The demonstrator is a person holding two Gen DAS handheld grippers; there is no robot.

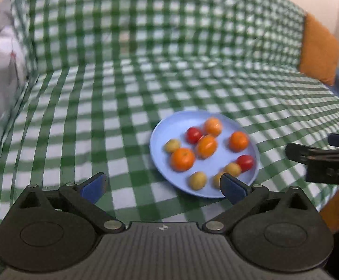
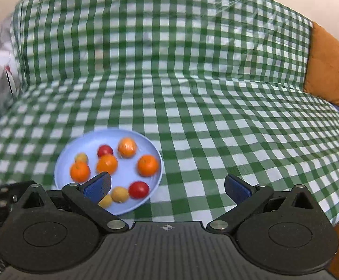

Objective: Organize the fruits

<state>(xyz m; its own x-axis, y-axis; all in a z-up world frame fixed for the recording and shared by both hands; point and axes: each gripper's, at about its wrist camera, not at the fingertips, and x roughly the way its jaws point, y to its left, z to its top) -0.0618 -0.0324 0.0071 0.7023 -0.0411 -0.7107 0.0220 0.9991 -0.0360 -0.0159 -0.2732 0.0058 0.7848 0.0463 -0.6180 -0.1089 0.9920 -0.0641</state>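
Left jaws: the left gripper (image 1: 162, 184) has its blue pads spread wide, with nothing between them but checked cloth and the near edge of the plate.
Right jaws: the right gripper (image 2: 167, 185) is likewise spread wide and empty, over bare cloth.
Task's thing: the fruits sit together on a pale blue plate (image 1: 169, 126) lying flat on the green-and-white checked cloth (image 1: 99, 116), which drapes a sofa seat and its backrest.
On the plate: four oranges, among them one at the near left (image 1: 182, 159) and one at the right (image 1: 238, 141); two red tomatoes (image 1: 193, 135); several small yellow-brown fruits (image 1: 197, 180). All loose, some touching, none stacked.
Key relation: from the left gripper the plate lies ahead and slightly to the right, its near rim just behind the right-hand pad; from the right gripper it lies ahead and to the left, partly hidden by the left-hand pad.
Nearer hand: hard to judge; the plate sits between the two grippers, each about as close.
Long axis: none to speak of, since the fruits are round.
Surroundings: an orange cushion (image 1: 318, 51) at the far right; the pictures are blurred.
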